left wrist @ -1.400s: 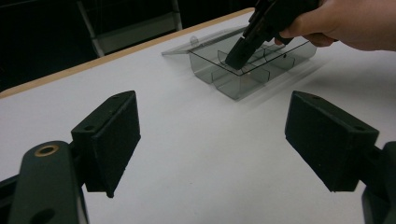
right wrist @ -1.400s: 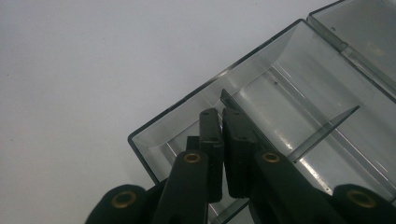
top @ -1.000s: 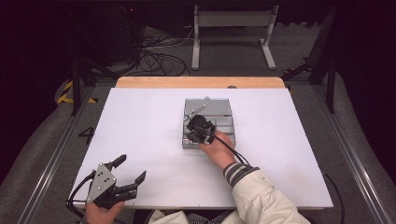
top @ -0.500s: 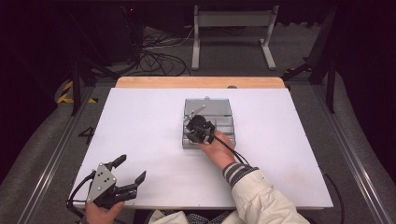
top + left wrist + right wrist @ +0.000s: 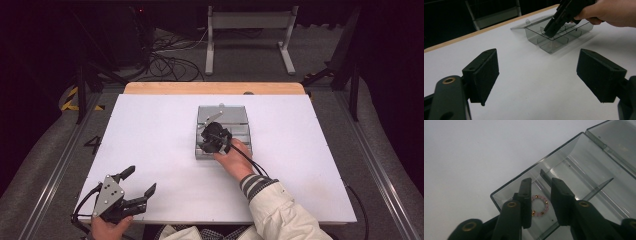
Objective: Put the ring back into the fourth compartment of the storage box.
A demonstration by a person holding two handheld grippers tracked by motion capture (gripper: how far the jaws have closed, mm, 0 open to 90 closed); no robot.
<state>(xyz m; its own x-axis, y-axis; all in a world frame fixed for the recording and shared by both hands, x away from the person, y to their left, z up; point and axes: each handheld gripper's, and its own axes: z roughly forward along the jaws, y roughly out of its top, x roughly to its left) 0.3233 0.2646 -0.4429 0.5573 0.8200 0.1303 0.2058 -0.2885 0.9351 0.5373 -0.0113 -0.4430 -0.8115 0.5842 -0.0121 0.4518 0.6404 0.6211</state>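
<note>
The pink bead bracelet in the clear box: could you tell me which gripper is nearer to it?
The right. The right gripper is down in the clear box, its jaws either side of the pink bead bracelet. The left gripper is at the table's near left corner, apart from the box.

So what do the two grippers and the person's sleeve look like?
Both grippers are black with flat, blocky jaws. The left gripper carries a grey three-cornered plate and trails a black cable. The right gripper also trails a black cable. The sleeve is cream, over a dark-and-white striped cuff.
</note>
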